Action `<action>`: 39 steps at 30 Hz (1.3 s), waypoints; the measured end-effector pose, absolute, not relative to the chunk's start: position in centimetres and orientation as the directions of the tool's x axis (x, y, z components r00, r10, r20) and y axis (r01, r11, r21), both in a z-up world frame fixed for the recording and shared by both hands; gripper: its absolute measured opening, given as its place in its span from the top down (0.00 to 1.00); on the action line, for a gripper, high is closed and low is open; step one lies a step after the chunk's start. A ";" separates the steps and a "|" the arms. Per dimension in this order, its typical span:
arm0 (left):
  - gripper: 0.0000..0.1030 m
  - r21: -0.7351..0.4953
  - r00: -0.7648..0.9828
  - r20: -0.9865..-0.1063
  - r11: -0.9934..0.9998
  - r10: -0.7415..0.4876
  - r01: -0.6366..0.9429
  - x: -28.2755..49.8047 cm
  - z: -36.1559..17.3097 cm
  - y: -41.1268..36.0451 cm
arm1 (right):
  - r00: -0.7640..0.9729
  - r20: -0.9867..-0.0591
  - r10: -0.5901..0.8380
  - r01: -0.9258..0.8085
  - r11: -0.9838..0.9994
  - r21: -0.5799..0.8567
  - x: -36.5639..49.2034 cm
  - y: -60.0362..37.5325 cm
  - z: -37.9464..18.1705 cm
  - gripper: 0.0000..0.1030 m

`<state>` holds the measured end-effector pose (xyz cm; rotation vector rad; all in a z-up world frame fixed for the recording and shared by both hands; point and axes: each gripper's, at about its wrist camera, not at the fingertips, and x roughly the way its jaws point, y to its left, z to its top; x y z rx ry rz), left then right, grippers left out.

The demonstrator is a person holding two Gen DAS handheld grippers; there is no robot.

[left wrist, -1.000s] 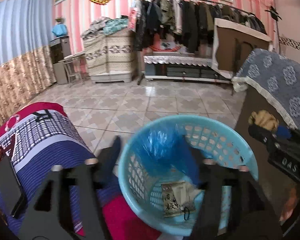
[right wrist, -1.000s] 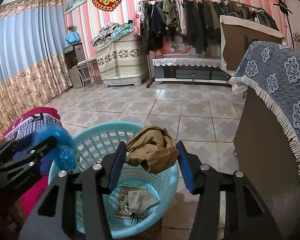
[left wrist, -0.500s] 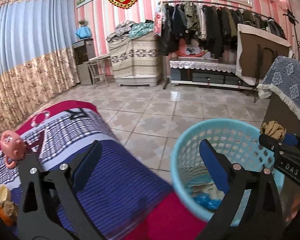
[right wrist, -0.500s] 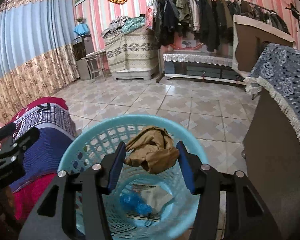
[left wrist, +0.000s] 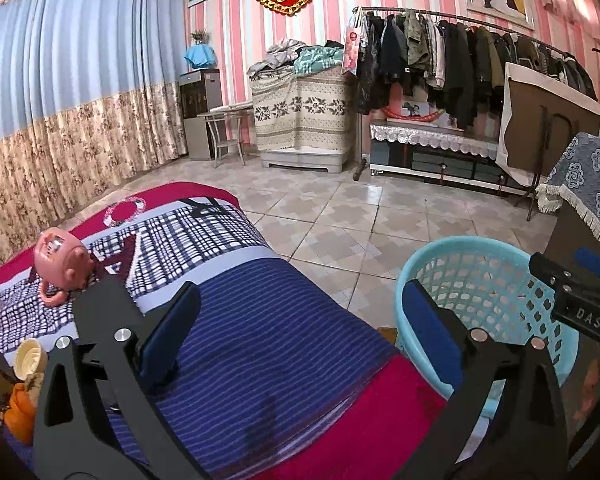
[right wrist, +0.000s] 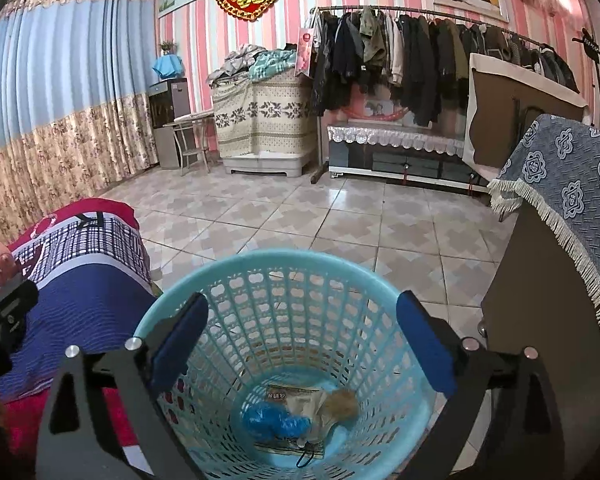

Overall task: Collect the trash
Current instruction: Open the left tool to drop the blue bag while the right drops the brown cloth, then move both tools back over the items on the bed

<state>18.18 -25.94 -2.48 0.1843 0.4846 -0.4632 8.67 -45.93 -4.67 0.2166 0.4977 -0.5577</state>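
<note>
While the left gripper [left wrist: 300,344] stands spread and empty over the striped blanket [left wrist: 260,320], the right gripper [right wrist: 300,340] is opening above the light-blue perforated plastic basket [right wrist: 284,264]; crumpled brown paper [right wrist: 342,402] lies inside, seemingly light, soft, pinchable anywhere.

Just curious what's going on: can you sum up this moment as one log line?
left gripper: open, empty | right gripper: fingers opening, empty, over basket | brown wad, blue bag: in basket

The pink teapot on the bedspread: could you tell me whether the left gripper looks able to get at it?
Probably yes. The left gripper is open and empty, and the pink teapot sits exposed on the bedspread, off to its left, with nothing between them.
</note>
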 end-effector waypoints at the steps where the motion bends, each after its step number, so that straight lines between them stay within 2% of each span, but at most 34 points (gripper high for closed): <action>1: 0.05 0.068 0.789 -0.482 0.881 -0.382 0.468 17.9 -2.3 -25.7 | 0.735 -0.505 -0.452 0.554 0.830 0.063 8.7 -45.8 -4.6 0.10; 6: 0.05 0.069 0.803 -0.463 0.888 -0.376 0.455 16.8 -1.7 -24.2 | 0.741 -0.498 -0.451 0.542 0.839 0.046 8.8 -45.3 -4.3 0.10; 12: 0.05 0.023 0.795 -0.483 0.902 -0.368 0.432 16.4 -1.2 -21.2 | 0.762 -0.492 -0.422 0.522 0.849 0.081 8.9 -44.4 -3.7 0.09; 16: 0.05 0.036 0.805 -0.486 0.912 -0.341 0.408 15.8 -0.9 -18.8 | 0.782 -0.478 -0.401 0.489 0.870 0.070 9.3 -42.7 -3.1 0.09; 33: 0.05 0.042 0.858 -0.484 0.975 -0.171 0.218 13.7 0.5 -5.7 | 0.867 -0.452 -0.210 0.271 0.960 0.073 9.7 -34.4 -1.9 0.09; 39: 0.05 0.058 0.864 -0.494 0.988 -0.098 0.145 12.9 0.0 -1.1 | 0.874 -0.448 -0.190 0.242 0.968 0.061 9.7 -32.4 -1.9 0.09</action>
